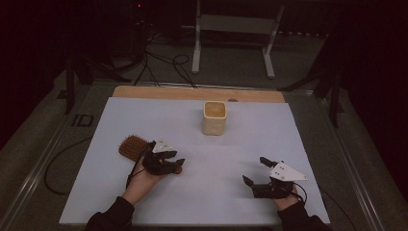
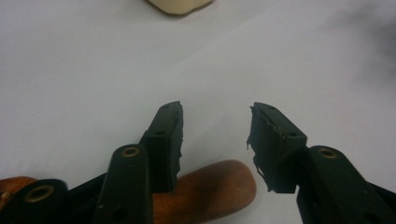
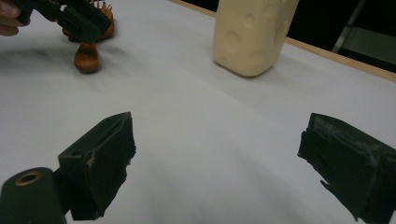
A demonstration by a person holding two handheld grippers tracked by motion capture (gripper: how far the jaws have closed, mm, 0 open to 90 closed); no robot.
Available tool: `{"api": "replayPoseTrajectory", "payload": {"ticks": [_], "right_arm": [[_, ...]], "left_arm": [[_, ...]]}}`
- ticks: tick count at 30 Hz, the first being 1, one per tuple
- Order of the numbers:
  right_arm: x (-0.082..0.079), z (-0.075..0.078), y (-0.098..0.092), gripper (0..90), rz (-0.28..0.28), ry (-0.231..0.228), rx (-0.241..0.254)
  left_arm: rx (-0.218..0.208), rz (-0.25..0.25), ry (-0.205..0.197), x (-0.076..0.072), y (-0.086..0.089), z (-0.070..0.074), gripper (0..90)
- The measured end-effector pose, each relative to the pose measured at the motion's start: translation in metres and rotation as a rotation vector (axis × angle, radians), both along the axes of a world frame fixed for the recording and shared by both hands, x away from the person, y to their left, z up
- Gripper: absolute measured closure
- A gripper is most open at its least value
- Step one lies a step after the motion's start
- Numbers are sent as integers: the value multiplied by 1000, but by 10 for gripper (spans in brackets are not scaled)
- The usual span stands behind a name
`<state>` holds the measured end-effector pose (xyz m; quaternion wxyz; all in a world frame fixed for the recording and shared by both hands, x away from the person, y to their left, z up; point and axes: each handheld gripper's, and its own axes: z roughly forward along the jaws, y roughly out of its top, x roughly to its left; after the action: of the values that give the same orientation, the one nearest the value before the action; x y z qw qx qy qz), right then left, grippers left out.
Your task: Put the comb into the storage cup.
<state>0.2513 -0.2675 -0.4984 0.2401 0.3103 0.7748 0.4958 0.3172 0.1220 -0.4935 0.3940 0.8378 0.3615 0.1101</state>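
A wooden hairbrush (image 1: 132, 146) lies at the left of the white table, bristles up, its rounded handle (image 2: 210, 186) pointing right. My left gripper (image 1: 177, 158) is low over that handle. In the left gripper view its jaws (image 2: 215, 109) stand either side of the handle's end with a gap showing, and the pads are not pressing on it. The right gripper view shows the same gripper (image 3: 79, 18) above the handle (image 3: 86, 57). My right gripper (image 1: 254, 169) rests near the front right, jaws (image 3: 219, 123) wide apart with nothing between them.
A cream container (image 1: 214, 118) with an open top stands upright at the middle back of the table, also seen as the cream block (image 3: 250, 32). The white sheet (image 1: 144, 115) ends at a wooden strip (image 1: 192, 93) at the far edge. Cables and a stand's legs lie on the floor beyond.
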Motion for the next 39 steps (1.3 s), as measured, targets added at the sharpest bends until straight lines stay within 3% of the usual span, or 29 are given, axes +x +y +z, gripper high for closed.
{"api": "replayPoseTrajectory", "payload": {"ticks": [7, 17, 30, 39], "right_arm": [[0, 0, 0, 89, 1, 3, 0], [0, 0, 0, 89, -1, 2, -1], [1, 0, -1, 89, -1, 4, 3], [1, 0, -1, 89, 0, 3, 0]], "left_arm": [[21, -15, 21, 1, -4, -2, 699], [41, 2, 48, 6, -6, -6, 888], [90, -6, 95, 10, -7, -10, 899], [116, -11, 98, 7, -5, -11, 899]]}}
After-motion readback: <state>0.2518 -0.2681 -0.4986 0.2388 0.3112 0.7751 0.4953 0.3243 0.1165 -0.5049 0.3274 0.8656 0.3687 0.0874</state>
